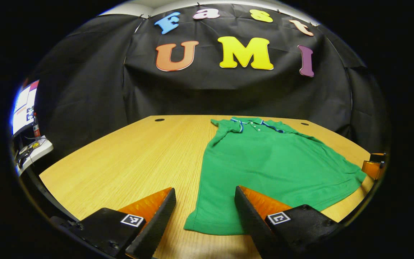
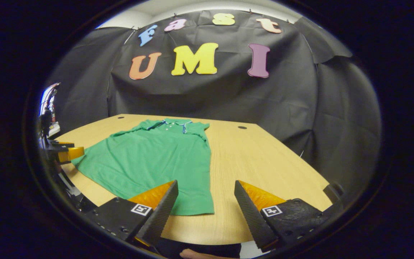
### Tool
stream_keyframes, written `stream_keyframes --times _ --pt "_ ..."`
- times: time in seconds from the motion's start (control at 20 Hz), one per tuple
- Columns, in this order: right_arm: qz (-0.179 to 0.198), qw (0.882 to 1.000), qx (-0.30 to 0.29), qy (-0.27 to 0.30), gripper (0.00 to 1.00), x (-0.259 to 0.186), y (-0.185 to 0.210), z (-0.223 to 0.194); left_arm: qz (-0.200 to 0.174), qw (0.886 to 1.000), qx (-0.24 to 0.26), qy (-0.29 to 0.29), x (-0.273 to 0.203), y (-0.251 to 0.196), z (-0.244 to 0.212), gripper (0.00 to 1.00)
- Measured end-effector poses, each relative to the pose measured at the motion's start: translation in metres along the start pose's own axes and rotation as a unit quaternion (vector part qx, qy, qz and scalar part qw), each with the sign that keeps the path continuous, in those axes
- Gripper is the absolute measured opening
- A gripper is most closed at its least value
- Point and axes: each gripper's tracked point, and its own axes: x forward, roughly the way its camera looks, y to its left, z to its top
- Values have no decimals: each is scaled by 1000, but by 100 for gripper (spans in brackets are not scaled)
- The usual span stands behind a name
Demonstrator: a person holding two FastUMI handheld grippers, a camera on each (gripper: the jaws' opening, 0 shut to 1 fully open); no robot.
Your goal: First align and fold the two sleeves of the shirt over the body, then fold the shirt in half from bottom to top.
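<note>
Both claws sat wide open and empty near the counter's (image 1: 128,158) front edge. Left claw (image 1: 205,207) hovered at the near left corner of the green polo shirt's (image 1: 275,162) hem, right claw (image 2: 206,199) at its near right corner (image 2: 199,205). Shirt lay flat, collar (image 1: 255,124) at the far end. Sleeves looked already tucked in over the body, so I'd guess only the bottom-to-top fold was left.
</note>
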Motion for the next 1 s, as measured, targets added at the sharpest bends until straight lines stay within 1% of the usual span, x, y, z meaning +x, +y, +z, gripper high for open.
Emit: stream_keyframes --times 0.05,0.1,0.15,0.2,0.25,0.3,0.35,0.4,0.5,0.55,0.6,0.7,0.75,0.85,1.0 --pt "5 1000 6 12 95 6 2 -9 0 1000 -7 1 0 2 -3 100" --pt "11 1000 11 26 95 10 4 -18 -4 1000 -5 -14 1 1 1 100" --pt "24 999 23 30 96 13 9 -23 -5 1000 -6 -16 2 -1 0 100" --pt "24 999 34 20 97 16 10 -16 6 1000 -2 -16 3 3 -2 100" --pt "22 999 34 20 92 19 7 -18 14 1000 5 -19 3 6 -1 98" --pt "32 999 36 19 84 20 12 -18 9 1000 8 -18 4 1 -1 86" --pt "33 998 43 18 68 19 14 -18 1 1000 12 -18 7 -5 0 76" --pt "33 998 51 16 56 20 15 -17 1 1000 15 -16 7 -5 0 49" --pt "48 997 60 15 30 22 23 -17 -1 1000 14 -17 10 -8 2 18" --pt "51 997 61 19 17 21 25 -19 -2 1000 15 -17 9 -9 2 13" --pt "52 997 52 16 6 22 25 -17 -5 1000 18 -16 8 -11 2 8" --pt "49 998 35 18 6 18 24 -13 -8 1000 19 -16 6 -14 5 6" --pt "44 999 22 17 1 19 21 -14 -8 1000 17 -21 4 -13 9 6" --pt "42 999 -1 3 1 12 20 -5 -9 999 21 -35 -3 -13 19 6" --pt "50 998 -10 -23 0 -2 22 18 -11 998 35 -54 -10 -16 36 6"
